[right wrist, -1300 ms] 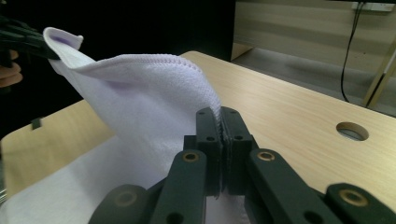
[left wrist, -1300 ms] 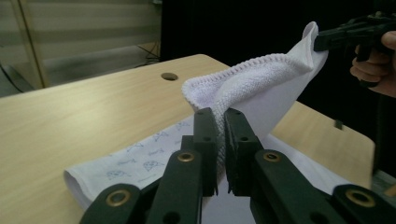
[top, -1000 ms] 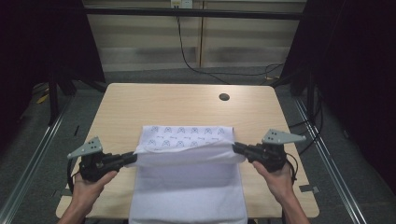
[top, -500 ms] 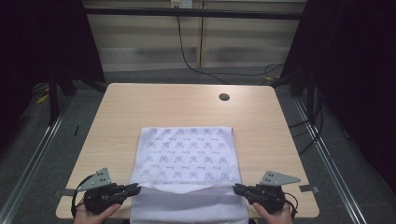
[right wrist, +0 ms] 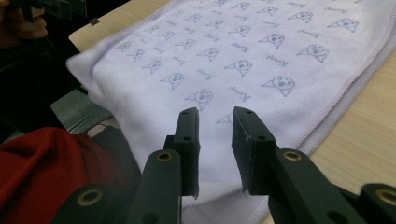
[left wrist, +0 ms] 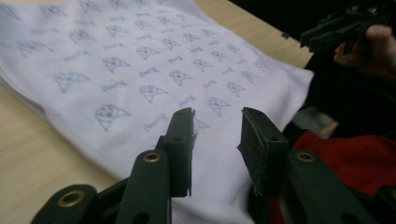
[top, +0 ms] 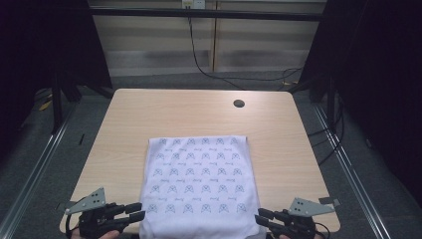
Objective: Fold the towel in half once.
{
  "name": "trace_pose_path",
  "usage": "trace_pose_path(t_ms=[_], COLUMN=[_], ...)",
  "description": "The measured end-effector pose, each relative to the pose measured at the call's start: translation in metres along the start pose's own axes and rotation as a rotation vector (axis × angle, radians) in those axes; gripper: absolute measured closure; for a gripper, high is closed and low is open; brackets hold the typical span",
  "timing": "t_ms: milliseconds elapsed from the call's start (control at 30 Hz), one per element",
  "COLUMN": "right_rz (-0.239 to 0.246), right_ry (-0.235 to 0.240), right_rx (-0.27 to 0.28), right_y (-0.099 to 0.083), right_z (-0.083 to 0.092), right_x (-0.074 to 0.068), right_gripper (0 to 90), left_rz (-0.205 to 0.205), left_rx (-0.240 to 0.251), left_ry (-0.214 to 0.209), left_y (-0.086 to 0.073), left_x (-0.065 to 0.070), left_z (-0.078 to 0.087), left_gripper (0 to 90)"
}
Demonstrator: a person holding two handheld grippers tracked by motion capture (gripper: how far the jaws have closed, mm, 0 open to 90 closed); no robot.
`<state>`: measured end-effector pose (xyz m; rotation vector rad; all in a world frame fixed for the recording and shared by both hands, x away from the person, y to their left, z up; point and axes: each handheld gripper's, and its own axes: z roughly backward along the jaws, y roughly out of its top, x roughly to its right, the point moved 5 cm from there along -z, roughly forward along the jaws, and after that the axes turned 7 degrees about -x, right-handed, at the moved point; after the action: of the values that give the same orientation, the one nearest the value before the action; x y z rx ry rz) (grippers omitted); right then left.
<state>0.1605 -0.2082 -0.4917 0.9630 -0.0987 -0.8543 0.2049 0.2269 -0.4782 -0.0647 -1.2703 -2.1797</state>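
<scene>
Both claws have let go. Left gripper [top: 135, 214] jaws apart, nothing between them, sitting just off the towel's [top: 199, 184] near-left corner. Right gripper [top: 261, 219] same: jaws apart, empty, at the towel's near-right corner. A second ago both held a raised edge of the towel mid-table; half a second ago they'd dragged it to the near edge. Now the towel lies flat, printed side up, near hem drooping slightly over the table [top: 199, 109] edge. In the left gripper view the jaws [left wrist: 217, 140] hang over towel, untouched. I'd say this fold or spread is done; next grab can start fresh
</scene>
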Motion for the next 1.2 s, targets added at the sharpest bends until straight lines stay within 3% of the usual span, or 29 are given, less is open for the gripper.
trace_pose_path(t_ms=[33,67,133,200,267,300,333,367,433,467,533,567,600,733,767,800,833,867,967,1200], right_rz=[0.004,0.005,0.027,0.034,0.050,0.050,0.043,0.040,0.043,0.043,0.034,0.025,0.021,0.011,0.024,-0.006,-0.005,0.010,0.011,-0.002], right_ry=[-0.003,-0.001,-0.005,0.001,-0.012,-0.012,-0.005,-0.013,-0.027,-0.034,-0.042,-0.046,-0.049,-0.090,-0.124,-0.114,-0.109,-0.124,-0.121,-0.107], right_rx=[-0.005,-0.010,-0.030,-0.035,-0.055,-0.055,-0.061,-0.067,-0.088,-0.095,-0.105,-0.104,-0.106,-0.136,-0.157,-0.156,-0.167,-0.190,-0.184,-0.196], right_y=[0.002,0.005,0.011,0.020,0.029,0.029,0.038,0.042,0.050,0.053,0.060,0.063,0.066,0.069,0.068,0.067,0.065,0.062,0.057,0.038], right_z=[-0.003,-0.006,-0.015,-0.023,-0.032,-0.032,-0.042,-0.048,-0.059,-0.065,-0.075,-0.080,-0.085,-0.103,-0.106,-0.107,-0.107,-0.106,-0.100,-0.079], right_x=[0.002,0.004,0.009,0.015,0.025,0.025,0.037,0.042,0.053,0.059,0.070,0.075,0.080,0.097,0.099,0.100,0.100,0.100,0.098,0.090], right_gripper=[72.1,71.8,70.6,70.0,69.4,69.4,69.4,69.4,69.4,69.4,69.4,69.5,69.4,69.4,69.0,68.8,68.0,67.7,67.7,70.0], left_rz=[-0.038,-0.020,-0.037,-0.021,-0.032,-0.036,-0.009,-0.024,0.000,-0.004,-0.003,0.045,0.060,0.076,0.077,0.064,0.052,0.060,0.065,0.033], left_rx=[-0.028,-0.033,-0.052,-0.056,-0.060,-0.063,-0.067,-0.083,-0.084,-0.066,-0.067,-0.082,-0.071,-0.099,-0.140,-0.160,-0.149,-0.154,-0.153,-0.177], left_ry=[0.037,0.044,0.042,0.049,0.056,0.082,0.081,0.107,0.125,0.153,0.157,0.194,0.181,0.186,0.186,0.196,0.196,0.191,0.187,0.158], left_y=[0.002,0.004,0.008,0.015,0.019,0.024,0.033,0.036,0.042,0.045,0.046,0.045,0.045,0.044,0.039,0.036,0.034,0.034,0.033,0.025], left_x=[-0.002,-0.006,-0.013,-0.023,-0.029,-0.037,-0.053,-0.061,-0.080,-0.088,-0.096,-0.111,-0.114,-0.119,-0.120,-0.120,-0.120,-0.120,-0.119,-0.102], left_z=[-0.003,-0.006,-0.014,-0.023,-0.028,-0.032,-0.042,-0.047,-0.056,-0.059,-0.064,-0.071,-0.074,-0.080,-0.084,-0.086,-0.086,-0.085,-0.084,-0.080], left_gripper=[61.7,61.7,61.7,61.7,62.4,62.4,62.4,62.4,62.5,62.7,64.0,63.6,63.6,63.1,63.1,62.6,62.9,62.8,62.8,64.8])
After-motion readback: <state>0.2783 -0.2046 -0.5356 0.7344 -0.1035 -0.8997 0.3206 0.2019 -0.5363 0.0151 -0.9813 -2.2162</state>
